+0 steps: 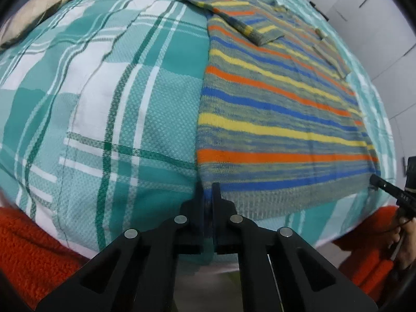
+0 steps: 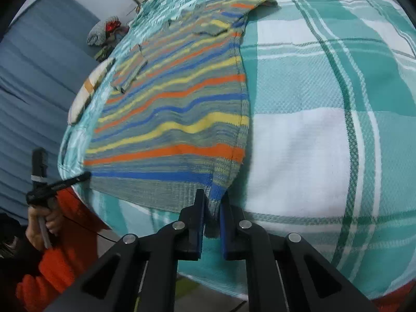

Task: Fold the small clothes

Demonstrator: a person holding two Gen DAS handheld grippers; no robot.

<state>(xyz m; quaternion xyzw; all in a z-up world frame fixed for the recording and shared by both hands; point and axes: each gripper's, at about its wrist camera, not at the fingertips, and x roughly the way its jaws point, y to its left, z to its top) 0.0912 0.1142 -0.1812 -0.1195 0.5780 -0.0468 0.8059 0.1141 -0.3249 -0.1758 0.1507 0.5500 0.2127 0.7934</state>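
A small striped knit sweater (image 1: 280, 109), with orange, blue and yellow bands, lies flat on a teal plaid cloth (image 1: 104, 104), both sleeves folded in over its chest. My left gripper (image 1: 208, 192) is shut on the sweater's near left hem corner. In the right wrist view the sweater (image 2: 176, 109) runs away from me, and my right gripper (image 2: 213, 200) is shut on its near right hem corner, which bunches between the fingers. Each gripper shows at the edge of the other's view: the right one (image 1: 390, 189) and the left one (image 2: 59, 184).
The plaid cloth (image 2: 312, 130) covers a padded surface. A patterned pillow (image 1: 52, 5) lies at the far left. A blue couch (image 2: 33, 78) with a pile of small clothes (image 2: 104, 33) stands beside it. The person's orange sleeves (image 1: 33, 247) are close below.
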